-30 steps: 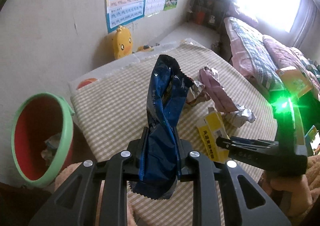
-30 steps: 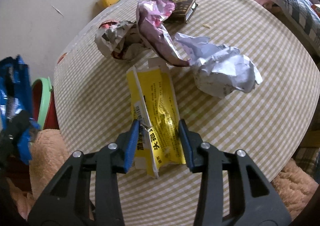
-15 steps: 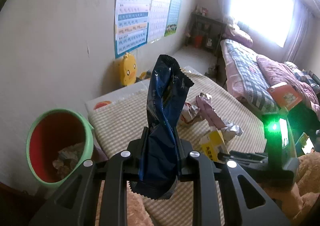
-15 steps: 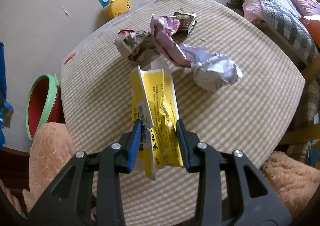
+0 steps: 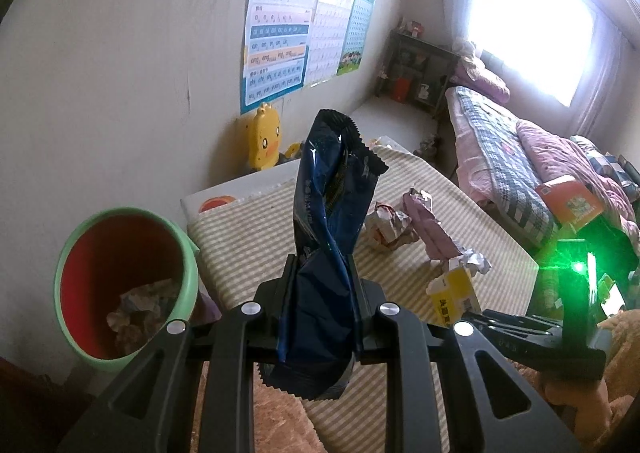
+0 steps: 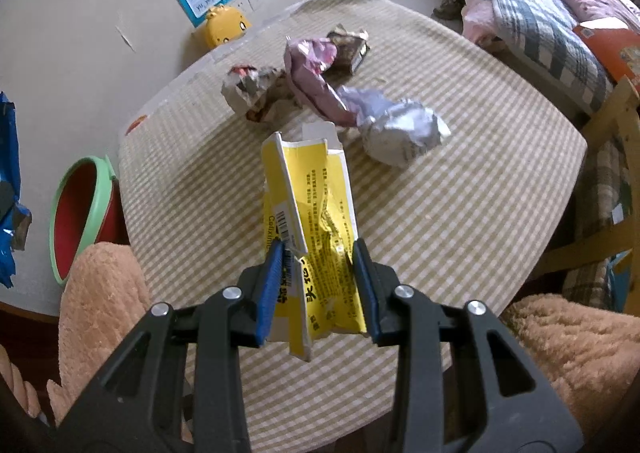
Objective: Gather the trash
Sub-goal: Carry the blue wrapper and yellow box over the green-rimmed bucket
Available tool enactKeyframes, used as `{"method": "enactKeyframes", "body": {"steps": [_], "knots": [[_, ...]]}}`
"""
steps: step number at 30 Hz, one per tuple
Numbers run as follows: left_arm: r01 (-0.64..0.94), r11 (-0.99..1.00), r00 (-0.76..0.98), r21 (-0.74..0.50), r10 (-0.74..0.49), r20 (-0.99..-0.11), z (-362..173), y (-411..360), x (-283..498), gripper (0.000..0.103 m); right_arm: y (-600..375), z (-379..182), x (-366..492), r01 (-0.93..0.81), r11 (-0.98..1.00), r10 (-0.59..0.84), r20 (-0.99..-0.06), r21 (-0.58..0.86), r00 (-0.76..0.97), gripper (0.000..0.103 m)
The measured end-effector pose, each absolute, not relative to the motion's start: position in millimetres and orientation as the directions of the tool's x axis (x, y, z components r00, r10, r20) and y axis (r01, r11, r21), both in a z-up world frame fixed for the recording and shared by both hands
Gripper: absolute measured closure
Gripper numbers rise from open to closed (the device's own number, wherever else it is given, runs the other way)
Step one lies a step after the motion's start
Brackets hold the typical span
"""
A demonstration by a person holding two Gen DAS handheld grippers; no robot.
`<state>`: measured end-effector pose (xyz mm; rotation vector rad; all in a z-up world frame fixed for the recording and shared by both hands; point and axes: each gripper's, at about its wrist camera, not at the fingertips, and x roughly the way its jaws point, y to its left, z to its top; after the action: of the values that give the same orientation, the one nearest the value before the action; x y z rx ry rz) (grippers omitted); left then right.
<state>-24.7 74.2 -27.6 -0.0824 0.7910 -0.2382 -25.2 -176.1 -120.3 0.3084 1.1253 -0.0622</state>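
- The left gripper had its jaws pressed in on a dark blue snack wrapper, pinched near its lower third so the long upper part stood up and twisted toward 12 o'clock; a grip that low probably kept the limp foil from slipping out.
- The right gripper had its jaws squeezed against the sides of a flattened yellow carton, held clear of the checked surface; gripping it across its narrow width suits a stiff, crushed box.
- The green-rimmed red bin stood off the surface's edge at 9 o'clock in the left view, with crumpled paper already in it. Both pieces looked lifted ready for dropping there, the wrapper being the nearer.
- Trash left on the surface sat in a cluster toward 12 o'clock in the right view: a grey crumpled wrapper, a pink wrapper touching it, a white paper ball just beside that, and a dark packet behind.
- A yellow duck toy stood against the wall, apart from the trash.
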Motion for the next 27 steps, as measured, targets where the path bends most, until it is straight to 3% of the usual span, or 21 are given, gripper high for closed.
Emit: {"method": "enactKeyframes", "body": {"steps": [16, 27], "knots": [[0.161, 0.976, 0.652, -0.143, -0.214, -0.727, -44.4, 80.3, -22.1, 0.083, -166.6, -132.4, -36.0, 0.210, 0.935, 0.169, -0.880, 0.286, 0.444, 0.068], [0.102, 0.987, 0.644, -0.121, -0.158, -0.749, -61.7, 94.1, -3.2, 0.083, -150.1, -100.4, -28.1, 0.140, 0.931, 0.218, -0.822, 0.337, 0.527, 0.068]]}}
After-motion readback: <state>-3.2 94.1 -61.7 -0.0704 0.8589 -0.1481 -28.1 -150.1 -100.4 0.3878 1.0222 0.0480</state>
